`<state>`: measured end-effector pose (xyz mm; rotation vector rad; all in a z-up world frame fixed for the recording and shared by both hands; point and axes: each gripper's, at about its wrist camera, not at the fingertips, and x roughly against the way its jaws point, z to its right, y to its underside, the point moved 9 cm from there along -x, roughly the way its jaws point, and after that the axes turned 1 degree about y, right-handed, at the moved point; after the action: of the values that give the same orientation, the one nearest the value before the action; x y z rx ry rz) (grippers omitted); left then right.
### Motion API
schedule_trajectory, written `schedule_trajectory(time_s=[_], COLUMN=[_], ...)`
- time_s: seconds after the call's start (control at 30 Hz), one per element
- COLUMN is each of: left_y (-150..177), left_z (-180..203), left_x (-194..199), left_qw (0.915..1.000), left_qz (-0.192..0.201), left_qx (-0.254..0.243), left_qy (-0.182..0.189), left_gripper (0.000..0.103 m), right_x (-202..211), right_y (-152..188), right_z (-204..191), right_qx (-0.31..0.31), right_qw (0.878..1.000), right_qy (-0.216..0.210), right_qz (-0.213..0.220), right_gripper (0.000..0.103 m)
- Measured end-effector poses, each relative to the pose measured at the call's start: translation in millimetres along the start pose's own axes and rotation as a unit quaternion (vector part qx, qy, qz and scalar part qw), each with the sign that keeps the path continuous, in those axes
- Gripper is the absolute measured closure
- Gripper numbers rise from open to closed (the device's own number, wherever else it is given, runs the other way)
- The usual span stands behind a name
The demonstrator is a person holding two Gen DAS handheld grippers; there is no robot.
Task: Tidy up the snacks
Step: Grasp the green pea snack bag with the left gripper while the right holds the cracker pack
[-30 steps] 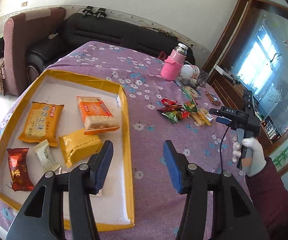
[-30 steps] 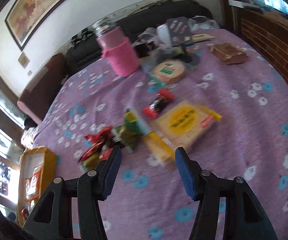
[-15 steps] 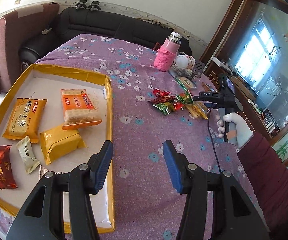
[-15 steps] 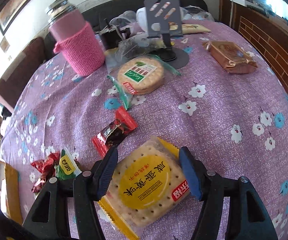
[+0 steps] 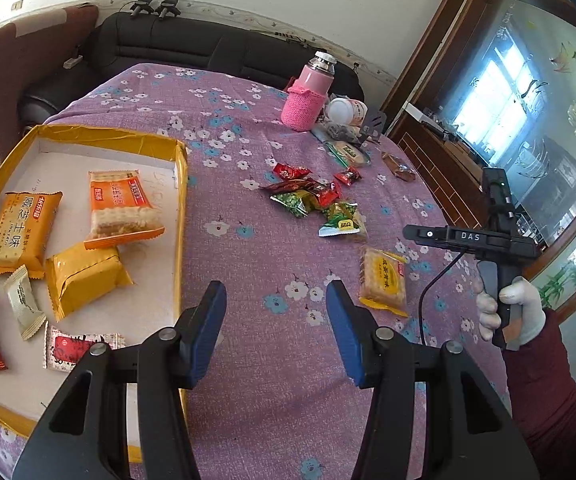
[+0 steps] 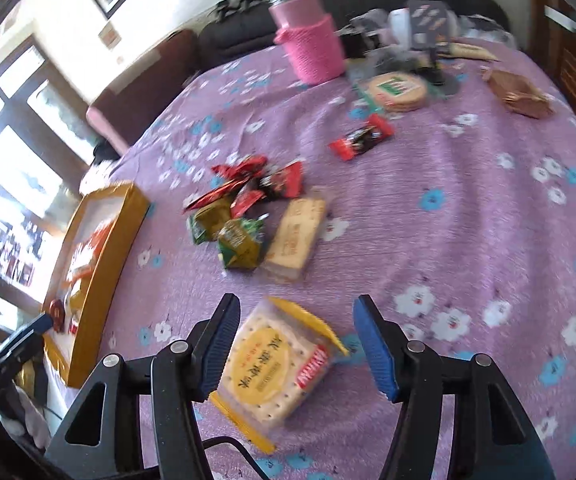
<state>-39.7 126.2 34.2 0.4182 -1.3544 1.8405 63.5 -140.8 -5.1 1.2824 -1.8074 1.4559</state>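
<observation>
A yellow-rimmed tray (image 5: 179,216) on the left holds several wrapped snacks. My left gripper (image 5: 275,332) hovers open and empty over the purple cloth by the tray's right edge. A yellow cracker pack (image 6: 275,368) lies on the cloth between the jaws of my right gripper (image 6: 300,336). These jaws are closing; the right pad stands clear of the pack. From the left wrist view the same cracker pack (image 5: 382,280) rests apart from the pile of small red and green snacks (image 5: 312,200), with a gloved hand (image 5: 508,312) holding the right tool beside it.
A flask in a pink knitted sleeve (image 5: 306,104) stands at the back with a round cracker pack (image 6: 398,90), a brown packet (image 6: 518,92) and a phone stand (image 6: 432,24). A lone red candy (image 6: 362,138) lies mid-table. A dark sofa (image 5: 191,48) runs behind the table.
The yellow cracker pack has left the pile and now lies nearer the table's front. The right gripper pulled back with it. The left gripper drifted right, away from the tray.
</observation>
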Motion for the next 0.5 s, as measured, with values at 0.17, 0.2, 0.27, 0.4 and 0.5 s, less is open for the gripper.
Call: schedule_trajectory(time_s=[0.17, 0.2, 0.27, 0.4, 0.5], left_y=[5.9, 7.7, 10.7, 15.4, 14.9], left_z=[12.5, 15.2, 20.8, 23.4, 17.6], left_x=[-6.6, -7.8, -8.8, -3.5, 0.1], left_qw=[0.9999, 0.9999, 0.9998, 0.9998, 1.0], left_qz=[-0.006, -0.007, -0.009, -0.007, -0.005], left_qx=[-0.001, -0.001, -0.003, -0.01, -0.003], left_qy=[0.011, 0.013, 0.016, 0.012, 0.006], left_gripper=[0.053, 0.053, 0.053, 0.053, 0.053], right_x=[6.7, 0.8, -6.6, -32.6, -48.3], right_y=[33.0, 35.3, 35.4, 32.1, 35.2], right_z=[0.9, -2.3, -6.5, -22.9, -37.7], right_qx=[-0.06, -0.068, -0.072, -0.061, -0.034], right_qw=[0.998, 0.998, 0.997, 0.996, 0.995], right_qy=[0.0, 0.005, 0.019, 0.06, 0.094], right_qz=[-0.005, -0.011, -0.012, -0.01, -0.01], right_gripper=[0.036, 0.036, 0.036, 0.033, 0.03])
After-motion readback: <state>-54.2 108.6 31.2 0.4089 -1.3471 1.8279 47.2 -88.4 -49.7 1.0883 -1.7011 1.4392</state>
